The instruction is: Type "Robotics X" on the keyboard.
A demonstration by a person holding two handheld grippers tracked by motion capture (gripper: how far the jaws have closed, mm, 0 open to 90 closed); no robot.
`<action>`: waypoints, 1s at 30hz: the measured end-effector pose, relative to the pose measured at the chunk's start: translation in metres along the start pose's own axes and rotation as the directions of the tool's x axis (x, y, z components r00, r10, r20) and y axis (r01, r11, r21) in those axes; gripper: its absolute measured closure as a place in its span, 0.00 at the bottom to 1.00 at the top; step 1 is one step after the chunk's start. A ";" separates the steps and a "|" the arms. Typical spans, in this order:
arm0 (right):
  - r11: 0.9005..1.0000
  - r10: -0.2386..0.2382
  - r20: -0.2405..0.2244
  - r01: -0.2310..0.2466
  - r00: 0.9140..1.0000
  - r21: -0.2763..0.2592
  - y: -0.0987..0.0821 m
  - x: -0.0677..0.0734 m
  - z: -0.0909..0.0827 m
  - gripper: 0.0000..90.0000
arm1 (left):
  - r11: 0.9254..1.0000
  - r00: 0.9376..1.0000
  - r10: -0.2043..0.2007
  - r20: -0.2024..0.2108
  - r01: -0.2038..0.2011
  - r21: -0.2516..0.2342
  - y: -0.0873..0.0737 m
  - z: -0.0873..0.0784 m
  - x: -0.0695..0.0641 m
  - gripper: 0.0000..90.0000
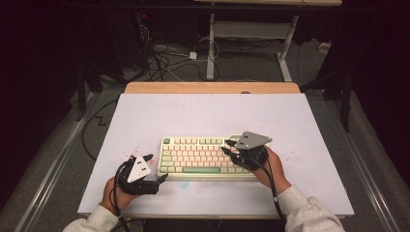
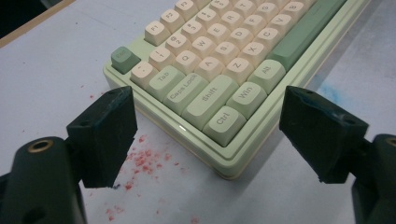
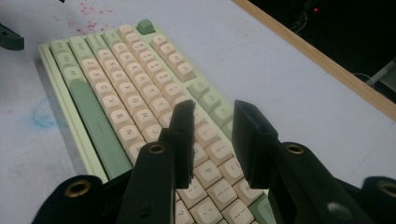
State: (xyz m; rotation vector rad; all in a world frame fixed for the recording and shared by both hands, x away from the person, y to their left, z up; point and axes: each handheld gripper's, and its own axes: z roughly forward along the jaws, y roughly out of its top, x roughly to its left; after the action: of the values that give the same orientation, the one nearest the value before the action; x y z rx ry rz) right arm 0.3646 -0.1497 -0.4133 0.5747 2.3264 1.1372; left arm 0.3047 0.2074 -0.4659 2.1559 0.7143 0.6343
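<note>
Black jaws of the left gripper (image 1: 155,167) stand wide apart at lower left, holding nothing, just off the keyboard (image 1: 196,155) lying centre frame on the white table (image 1: 145,116). Over its right end, the right gripper (image 1: 227,147) hovers, jaws slightly parted, empty.

Plastic keyboard on a matt table top

The keyboard (image 2: 224,100) is smooth plastic, its green frame a bit shiny, its cream and green keys dull. The pale table top (image 1: 145,116) looks matt, with red and blue smudges; its far edge (image 1: 212,87) is bare wood. The left gripper (image 2: 210,135) and right gripper (image 3: 212,140) have matt black plastic jaws with brass-coloured metal rings. The sleeve (image 1: 309,212) is soft cloth.
</note>
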 end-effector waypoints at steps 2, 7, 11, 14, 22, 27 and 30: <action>1.000 0.001 0.003 -0.001 1.000 -0.002 -0.001 0.000 -0.001 0.71 | 1.000 1.000 -0.002 0.000 0.002 -0.002 0.000 0.000 0.000 0.20; 1.000 0.000 -0.001 0.000 1.000 -0.008 -0.004 0.000 -0.004 0.52 | 1.000 1.000 -0.003 -0.001 0.003 -0.004 0.000 -0.001 0.000 0.20; 1.000 -0.003 0.008 0.003 1.000 -0.025 -0.006 0.001 -0.007 0.42 | 1.000 1.000 -0.004 -0.002 0.004 -0.007 0.001 -0.002 0.001 0.20; 0.999 -0.008 0.015 0.008 1.000 -0.039 -0.008 0.003 -0.009 0.32 | 1.000 1.000 -0.006 -0.002 0.006 -0.009 0.001 -0.003 0.001 0.20; 0.996 0.000 0.062 0.006 0.998 -0.092 -0.020 0.004 -0.028 0.23 | 0.999 1.000 -0.027 0.001 0.027 -0.025 0.004 -0.006 0.000 0.21; 0.995 0.002 0.094 0.007 0.996 -0.102 -0.031 0.003 -0.041 0.22 | 0.999 0.999 -0.032 -0.004 0.032 -0.044 0.007 -0.008 0.001 0.24; 0.994 0.012 0.107 -0.001 0.994 -0.108 -0.038 0.002 -0.049 0.22 | 0.998 0.999 -0.048 0.004 0.048 -0.043 0.009 -0.009 0.000 0.28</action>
State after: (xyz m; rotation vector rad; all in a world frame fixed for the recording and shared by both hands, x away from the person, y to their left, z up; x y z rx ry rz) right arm 0.3280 -0.1994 -0.4184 0.5893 2.1596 1.1967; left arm 0.3019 0.2065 -0.4534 2.0931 0.7420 0.6157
